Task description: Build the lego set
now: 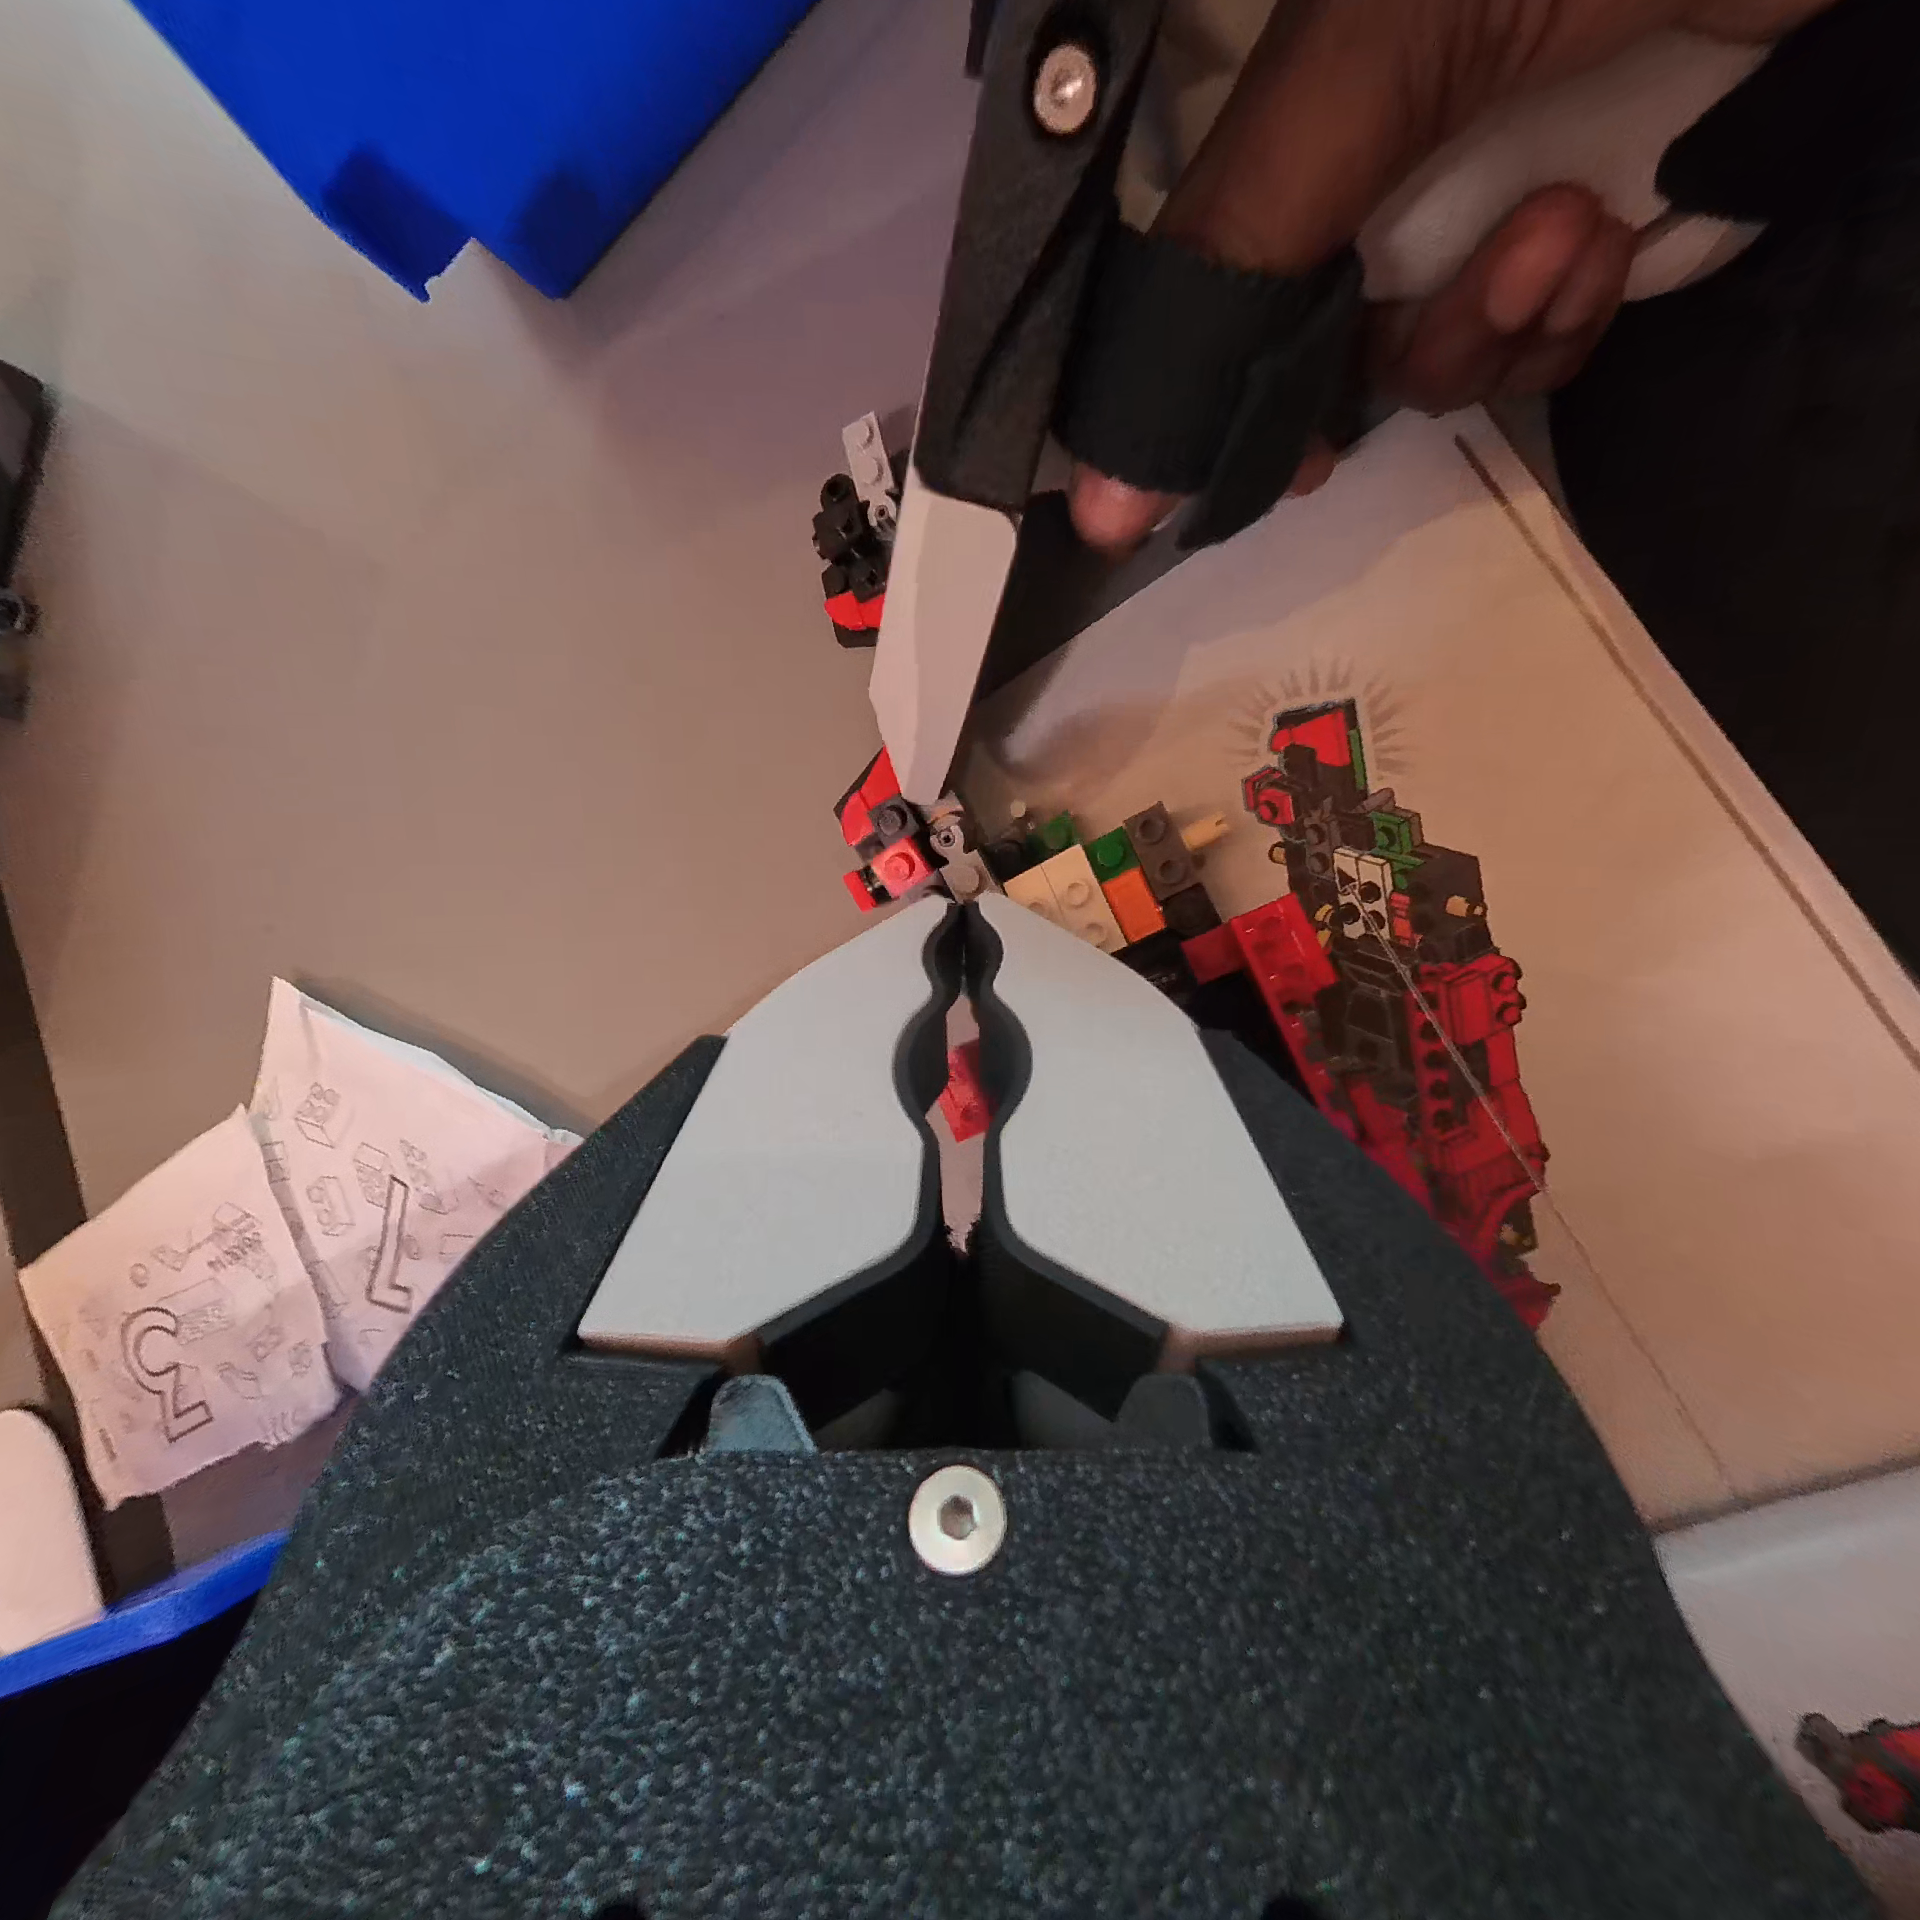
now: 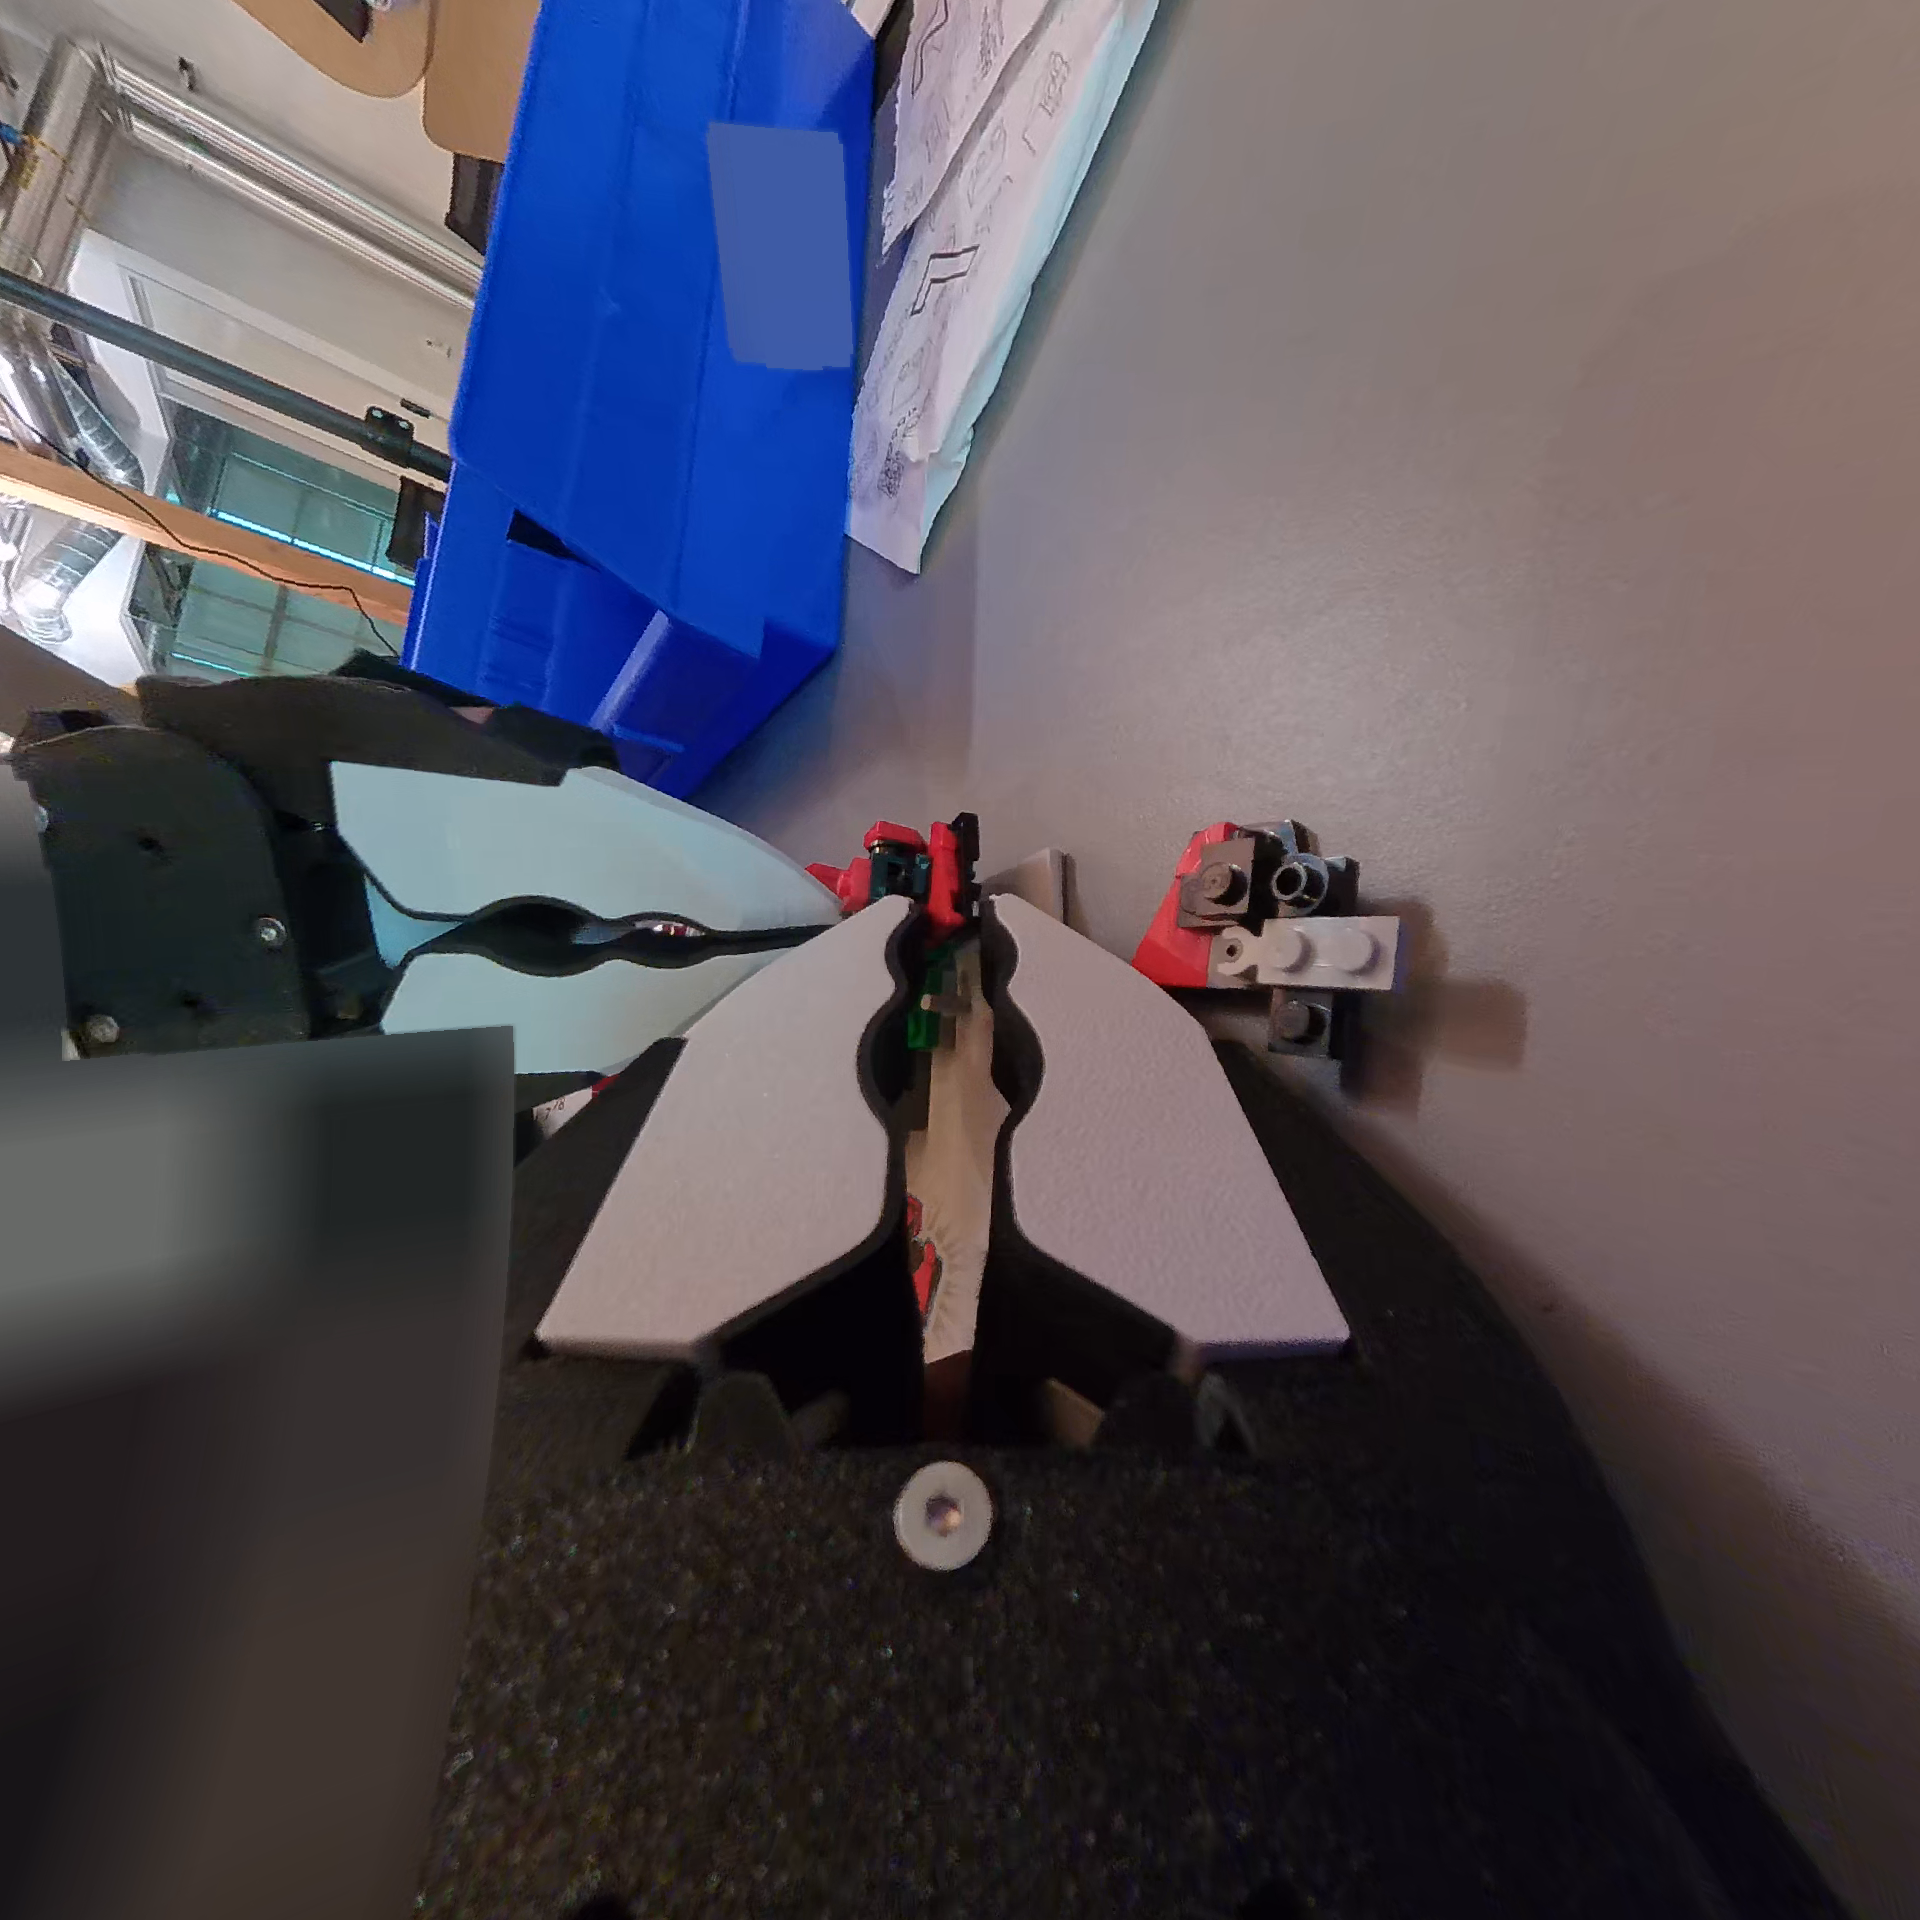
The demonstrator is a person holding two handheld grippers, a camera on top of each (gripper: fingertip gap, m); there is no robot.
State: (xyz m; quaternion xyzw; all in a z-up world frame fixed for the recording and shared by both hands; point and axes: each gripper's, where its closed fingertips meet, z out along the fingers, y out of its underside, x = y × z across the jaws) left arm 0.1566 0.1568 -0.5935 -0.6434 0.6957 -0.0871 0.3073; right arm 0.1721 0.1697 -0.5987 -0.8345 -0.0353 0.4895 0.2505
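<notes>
The lego model (image 1: pixel 1117 883), a row of green, white, orange, black and red bricks, lies on the instruction booklet (image 1: pixel 1621 1039). My left gripper (image 1: pixel 962 912) is shut, its tips pinching the grey piece (image 1: pixel 958 854) at the model's end. My right gripper (image 1: pixel 928 787) comes down from above onto a small red and grey sub-assembly (image 1: pixel 891 844) at that same end. In the right wrist view my right gripper (image 2: pixel 951 914) is shut on this red sub-assembly (image 2: pixel 943 868), and the left gripper (image 2: pixel 821 923) meets it from the left.
A second small black, grey and red sub-assembly (image 1: pixel 854 540) (image 2: pixel 1273 935) lies on the grey table beside the right gripper. A blue bin (image 1: pixel 468 125) (image 2: pixel 644 416) stands beyond. Printed paper bags (image 1: pixel 260 1247) (image 2: pixel 966 260) lie nearby. A hand (image 1: pixel 1455 208) holds the right gripper. Left and right tips are no more than a few centimetres apart.
</notes>
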